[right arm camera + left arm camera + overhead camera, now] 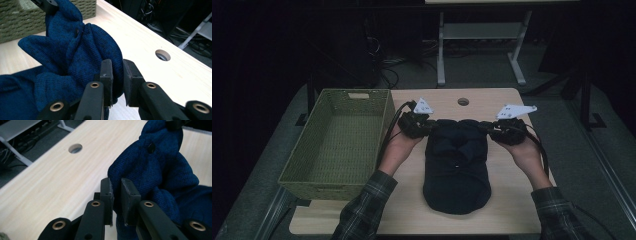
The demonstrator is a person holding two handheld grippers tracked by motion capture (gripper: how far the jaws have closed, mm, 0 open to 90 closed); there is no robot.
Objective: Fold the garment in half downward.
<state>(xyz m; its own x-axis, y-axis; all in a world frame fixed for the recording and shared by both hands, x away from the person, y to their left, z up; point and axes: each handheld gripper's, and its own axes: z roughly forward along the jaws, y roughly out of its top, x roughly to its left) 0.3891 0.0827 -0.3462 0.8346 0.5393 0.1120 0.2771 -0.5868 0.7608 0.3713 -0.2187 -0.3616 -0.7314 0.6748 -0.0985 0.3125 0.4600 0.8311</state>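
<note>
At the left edge of the table (497,210) stood a green woven basket (337,145), its rim overhanging the tabletop; it also showed as a green wall behind the garment in the right gripper view. Just right of the basket, the left hand (399,147) held the left gripper (430,127); in the left gripper view its jaws stood close together with a fold of the dark blue knitted garment (160,172) pinched between the pads, so it was clamped on the knit. The garment (457,165) lay at the middle of the table, its near end flat on the wood and its far end gathered and raised between the two grippers; a small dark button (150,145) sat on the raised fold. Beyond it, a round hole (463,101) pierced the tabletop. At the right, the right hand (527,152) held the right gripper (491,129); in the right gripper view its jaws likewise gripped a thick fold of the garment (75,52).
</note>
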